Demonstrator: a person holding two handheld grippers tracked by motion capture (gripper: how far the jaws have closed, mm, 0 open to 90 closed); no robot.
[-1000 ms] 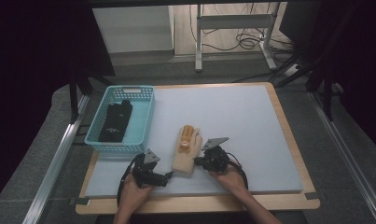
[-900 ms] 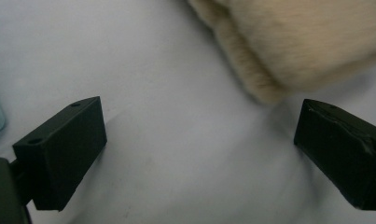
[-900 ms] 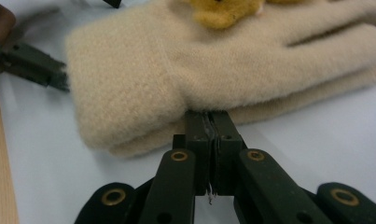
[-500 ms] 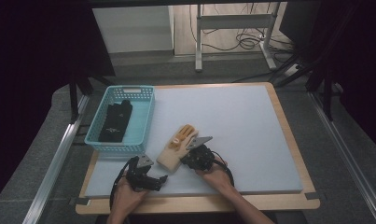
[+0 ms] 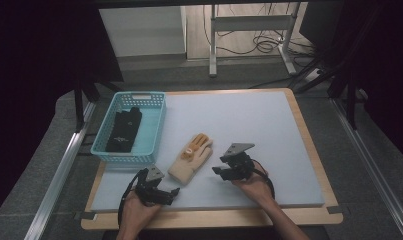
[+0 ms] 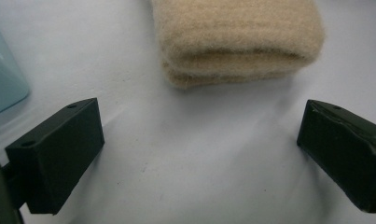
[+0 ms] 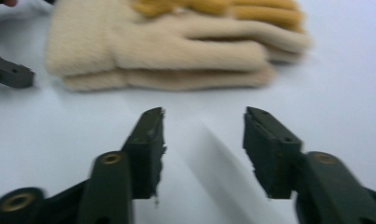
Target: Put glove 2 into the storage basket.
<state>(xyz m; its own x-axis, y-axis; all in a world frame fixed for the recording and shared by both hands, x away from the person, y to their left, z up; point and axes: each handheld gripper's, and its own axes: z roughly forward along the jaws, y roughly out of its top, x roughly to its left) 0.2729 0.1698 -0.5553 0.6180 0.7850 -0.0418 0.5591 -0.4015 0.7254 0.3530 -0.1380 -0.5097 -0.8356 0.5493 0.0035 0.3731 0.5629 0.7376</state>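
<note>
On the left of the bench sits a blue basket w/ a black glove lying inside it. So that one looks put away.

Just right of the basket, on the bare bench, lies the tan glove. It has yellow fingers and points up & a bit right. It is not in the basket yet, so I think that is the job left to do.

The left hand-held gripper is near the glove's cuff, low on the bench. Its jaws stand wide apart w/ nothing between them. The cuff is close ahead but not touched.

The right hand-held gripper is on the other side of the tan glove, a bit apart from it. Its jaws have just been opening, and they are about half open now. Nothing is between them either.

So about halfway: one glove in, one glove still out, no grip on it right now.
</note>
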